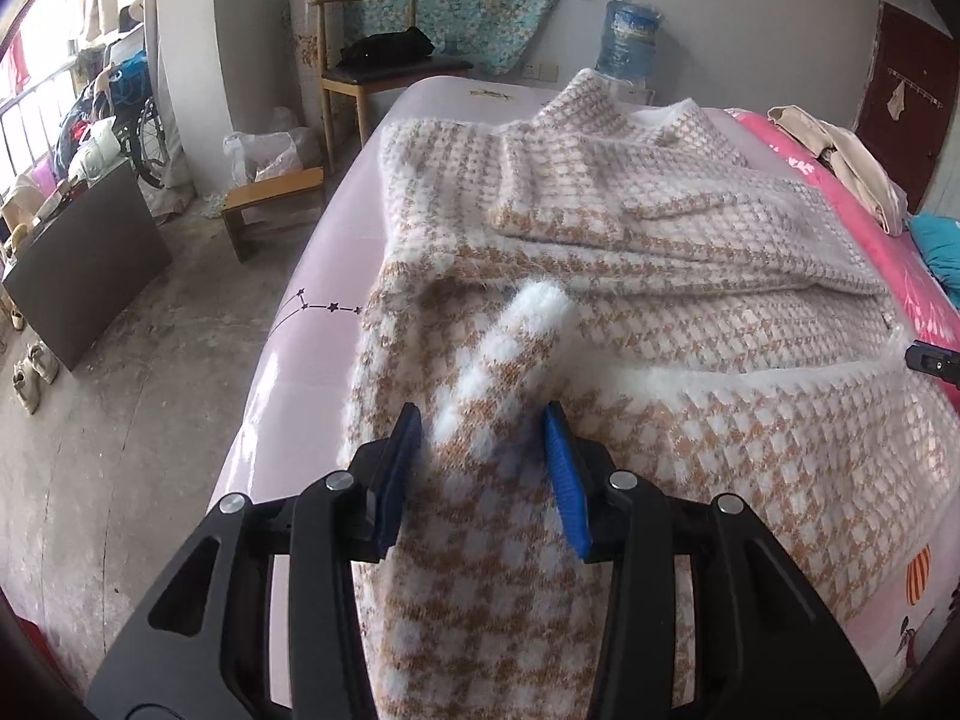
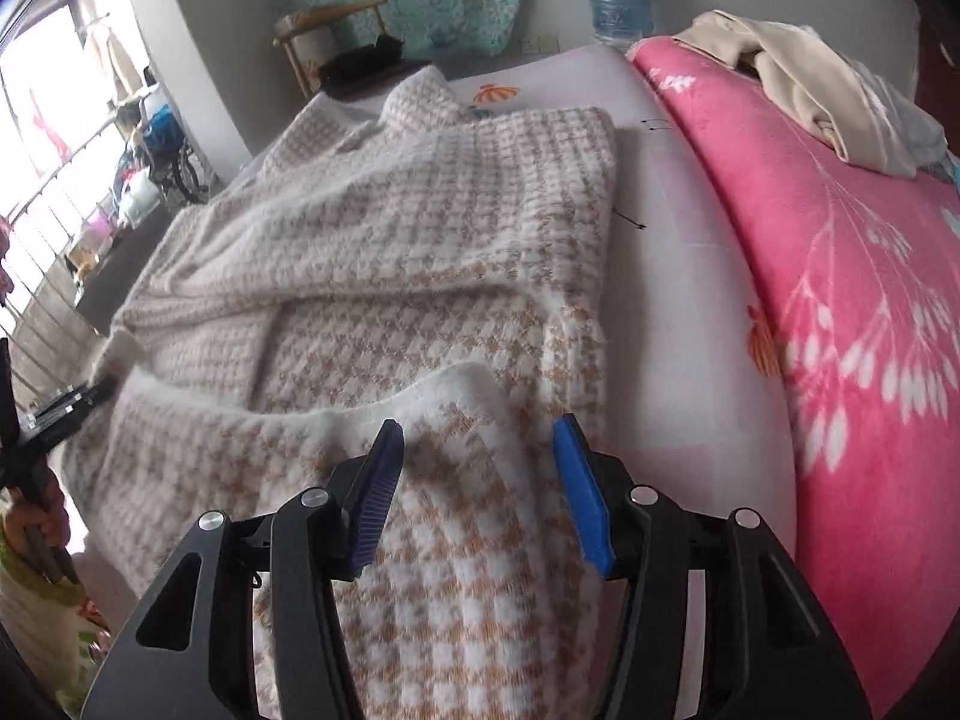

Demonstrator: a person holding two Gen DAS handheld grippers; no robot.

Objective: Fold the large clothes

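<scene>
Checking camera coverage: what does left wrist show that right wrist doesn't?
Left wrist only: a bunched ridge of the houndstooth garment rising between the left gripper pads, the bare floor, a low wooden stool and a dark cabinet.

Right wrist only: the garment's white-trimmed edge under the right gripper, whose pads stand clear of it, and most of the pink floral blanket.

Both: the garment spread on the bed, the wooden chair, the water jug.

A wooden chair (image 1: pixel 366 69) stands beside the pink blanket (image 2: pixel 840 276).
</scene>
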